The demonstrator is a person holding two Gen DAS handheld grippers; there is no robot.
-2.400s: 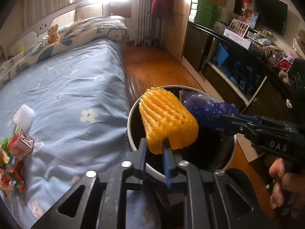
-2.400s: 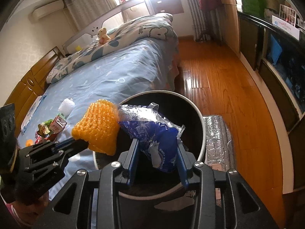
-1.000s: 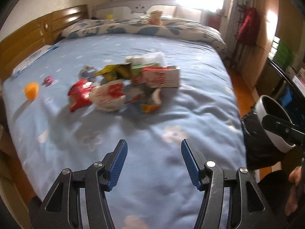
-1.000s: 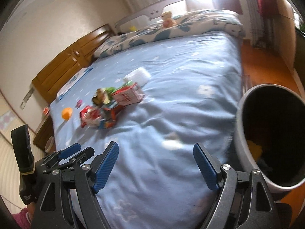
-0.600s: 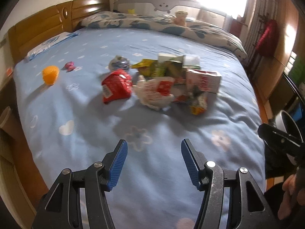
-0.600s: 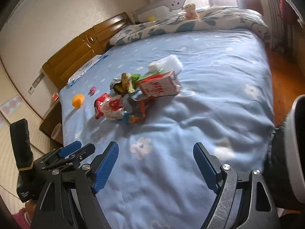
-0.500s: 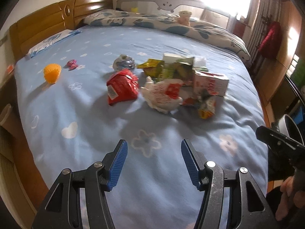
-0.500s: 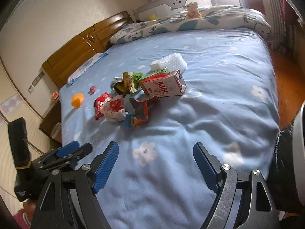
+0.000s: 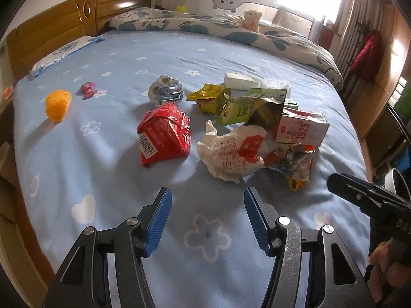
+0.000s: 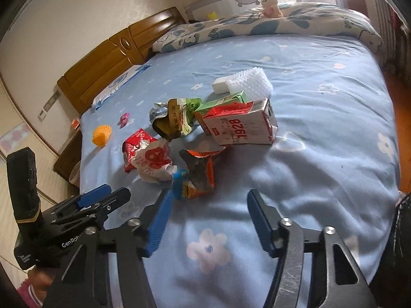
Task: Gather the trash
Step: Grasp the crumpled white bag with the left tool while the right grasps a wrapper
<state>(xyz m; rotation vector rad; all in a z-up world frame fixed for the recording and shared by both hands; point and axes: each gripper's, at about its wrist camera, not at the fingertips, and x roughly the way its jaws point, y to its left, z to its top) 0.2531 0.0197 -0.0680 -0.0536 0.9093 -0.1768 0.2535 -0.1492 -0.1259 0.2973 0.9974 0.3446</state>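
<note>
A pile of trash lies on the blue bed sheet (image 9: pixel 115 164): a red wrapper (image 9: pixel 164 134), a crumpled white bag (image 9: pixel 232 154), an orange snack wrapper (image 9: pixel 295 164), a "1928" carton (image 9: pixel 300 128), green wrappers (image 9: pixel 241 105) and a foil ball (image 9: pixel 165 91). My left gripper (image 9: pixel 206 214) is open and empty, just short of the white bag. My right gripper (image 10: pixel 208 217) is open and empty, just short of the orange snack wrapper (image 10: pixel 196 177), with the carton (image 10: pixel 241 125) beyond. The left gripper also shows in the right wrist view (image 10: pixel 102 199).
An orange foam net (image 9: pixel 57 104) and a small pink item (image 9: pixel 88 89) lie apart to the left. White foam (image 10: pixel 250 80) lies behind the pile. The bin rim (image 9: pixel 397 186) shows at the bed's right edge. The headboard (image 9: pixel 64 23) and pillows stand behind.
Both grippers dropped the foam net and the blue bag into the bin, opened, then swung from the bin to the bed and closed in on the trash pile.
</note>
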